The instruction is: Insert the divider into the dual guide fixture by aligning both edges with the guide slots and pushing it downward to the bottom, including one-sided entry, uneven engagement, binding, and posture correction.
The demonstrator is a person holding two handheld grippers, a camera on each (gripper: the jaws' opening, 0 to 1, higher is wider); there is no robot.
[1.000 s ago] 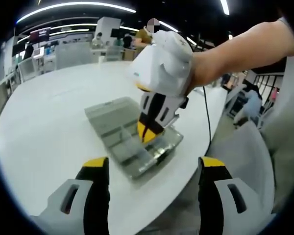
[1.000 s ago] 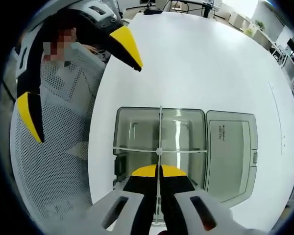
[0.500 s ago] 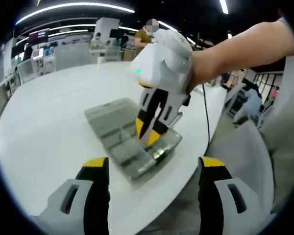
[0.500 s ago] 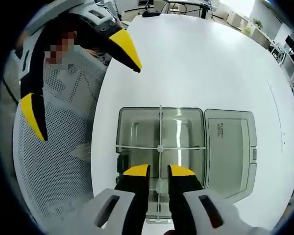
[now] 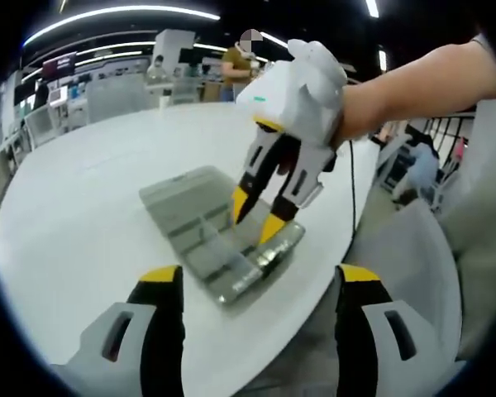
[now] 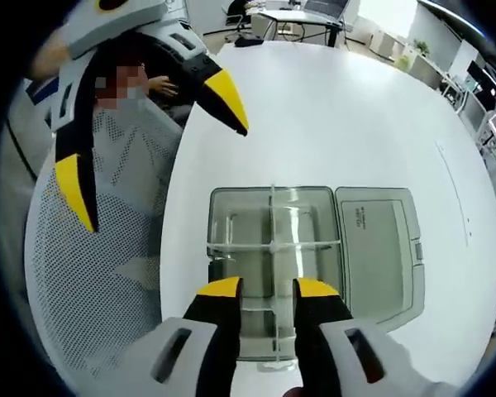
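A clear plastic box lies on the white table with its lid folded open to the right. A thin clear divider runs down the box's length in its slots, crossed by a shorter one. My right gripper hovers above the near end of the box, open, with the divider's line between its yellow tips and nothing held. In the left gripper view that gripper hangs open just over the box. My left gripper is open and stays back, off the table's edge.
The round white table stretches wide beyond the box. A grey mesh chair stands beside the table's edge, under the left gripper. A person's forearm reaches in from the right. Desks and people stand far behind.
My right gripper has opened, let go of the long divider and lifted up from the box. The divider stays in the box. The left gripper has not moved.
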